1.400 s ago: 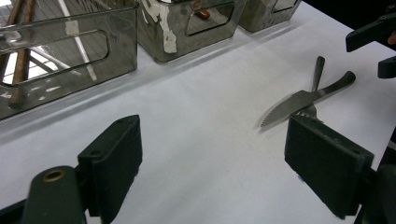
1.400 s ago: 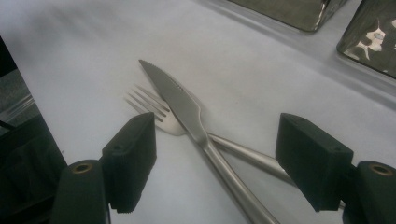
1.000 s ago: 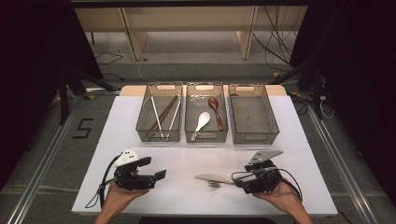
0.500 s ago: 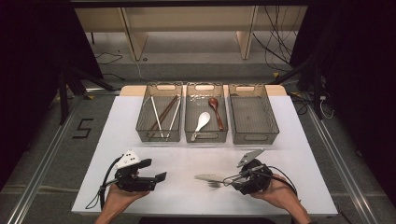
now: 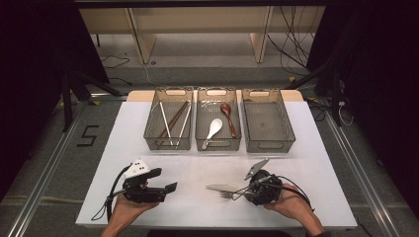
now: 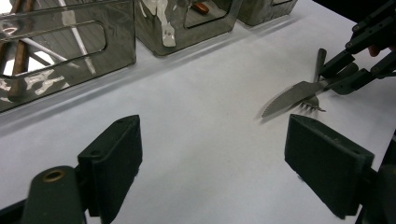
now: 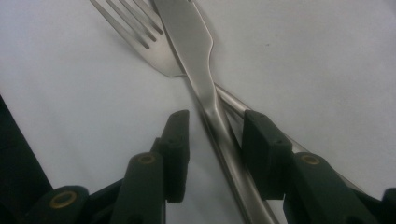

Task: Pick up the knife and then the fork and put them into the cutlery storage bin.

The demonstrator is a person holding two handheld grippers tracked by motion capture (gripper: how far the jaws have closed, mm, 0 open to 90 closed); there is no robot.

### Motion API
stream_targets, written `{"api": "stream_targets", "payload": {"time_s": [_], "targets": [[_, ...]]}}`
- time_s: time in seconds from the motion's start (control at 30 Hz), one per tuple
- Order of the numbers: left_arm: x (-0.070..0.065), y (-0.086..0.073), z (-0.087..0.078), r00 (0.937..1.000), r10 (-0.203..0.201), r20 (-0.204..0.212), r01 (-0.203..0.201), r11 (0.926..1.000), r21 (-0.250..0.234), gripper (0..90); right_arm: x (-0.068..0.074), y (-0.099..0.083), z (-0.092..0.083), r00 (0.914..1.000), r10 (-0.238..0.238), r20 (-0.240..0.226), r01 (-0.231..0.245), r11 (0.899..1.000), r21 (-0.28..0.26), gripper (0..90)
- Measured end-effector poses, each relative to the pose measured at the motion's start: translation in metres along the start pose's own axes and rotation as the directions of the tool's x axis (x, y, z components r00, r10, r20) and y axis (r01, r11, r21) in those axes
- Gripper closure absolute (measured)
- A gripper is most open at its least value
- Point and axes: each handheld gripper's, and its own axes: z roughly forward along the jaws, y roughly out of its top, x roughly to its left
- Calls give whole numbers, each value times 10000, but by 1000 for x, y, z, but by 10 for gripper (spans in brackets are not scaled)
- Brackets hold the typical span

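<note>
My right gripper (image 7: pixel 212 126) straddles the knife (image 7: pixel 196 56) with jaws parted, the knife crossing over a fork (image 7: pixel 140 35). Left of the knife, my left gripper (image 6: pixel 210 154) rests wide apart.

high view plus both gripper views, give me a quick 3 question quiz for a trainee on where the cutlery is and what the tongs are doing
1. True or false: the right-hand bin holds a spoon.
2. Multiple choice: the right tongs have their jaws set around which item? A) the knife B) the white spoon C) the chopsticks
3. Fill in: the knife lies across a ____ on the table.

Key:
1. False. That bin looks empty; the white spoon and the brown spoon lie in the middle bin.
2. A. The jaws stand on either side of the knife handle, with a gap on one side, not yet closed.
3. fork. Meanwhile the left tongs are wide open, holding nothing.
</note>
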Motion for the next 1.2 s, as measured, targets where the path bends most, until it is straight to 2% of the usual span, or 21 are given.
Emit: {"api": "stream_targets", "payload": {"time_s": [0.23, 0.57, 0.87, 1.2], "targets": [[1, 0, 0, 9999, 81, -64, -80, 9999, 93, 188, 3, 4, 2, 9998, -180, 36, 179, 9993, 329, 670], [0, 0, 0, 9999, 127, -66, -126, 9999, 79, 190, 6, 11, 3, 9998, -183, 74, 176, 9963, 842, 737], [0, 0, 0, 9998, 181, -109, -180, 9998, 91, 191, 7, 15, 4, 9975, -711, 60, 700, 9913, 1112, 786], [-1, 0, 1, 9997, 212, -107, -211, 9997, 92, 192, 6, 19, 5, 9972, -742, -57, 742, 9872, 1408, 788]]}}
